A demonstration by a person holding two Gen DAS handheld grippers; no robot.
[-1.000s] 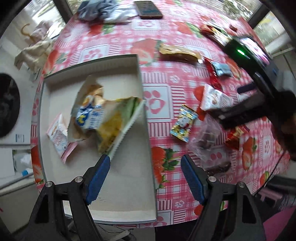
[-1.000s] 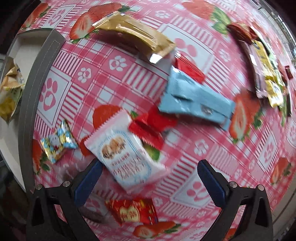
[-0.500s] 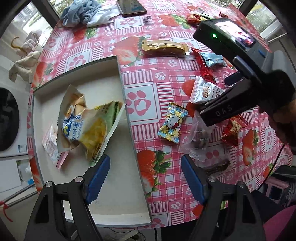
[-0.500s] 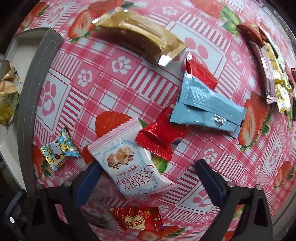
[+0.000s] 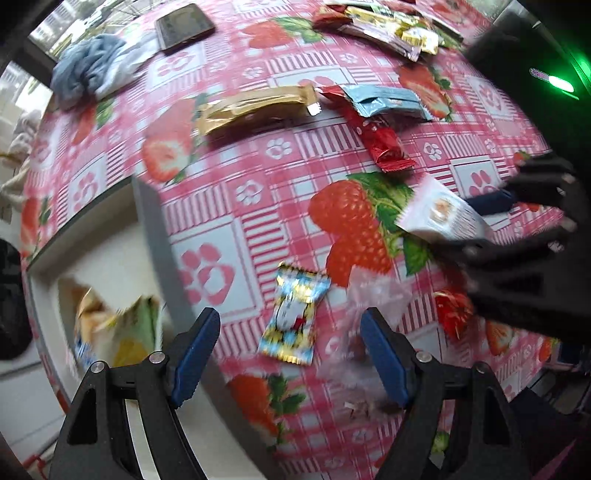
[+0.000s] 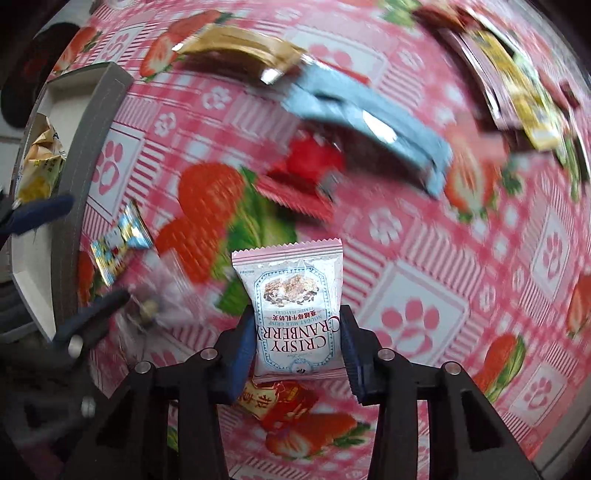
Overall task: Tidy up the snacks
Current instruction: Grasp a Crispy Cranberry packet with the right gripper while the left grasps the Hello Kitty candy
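My right gripper (image 6: pixel 295 347) is shut on a white and pink cranberry crisp packet (image 6: pixel 293 299) and holds it above the strawberry tablecloth; the packet (image 5: pixel 439 212) and gripper (image 5: pixel 491 221) also show at the right of the left wrist view. My left gripper (image 5: pixel 290 349) is open and empty above a small blue and gold candy (image 5: pixel 293 314) and a clear plastic bag (image 5: pixel 365 317). The grey-rimmed white box (image 5: pixel 147 206) at the left holds several snack packets (image 5: pixel 118 328).
On the table lie a gold bar (image 5: pixel 255 109), a red packet (image 5: pixel 380 140), a light blue packet (image 5: pixel 388 101), a small red packet (image 6: pixel 280 402) and several packets at the far edge (image 5: pixel 391 29). A phone (image 5: pixel 184 26) and a blue cloth (image 5: pixel 88 68) lie at the back.
My right gripper closed on the cranberry crisp packet and lifted it off the table. My left gripper moved right, from over the box to over the candy.
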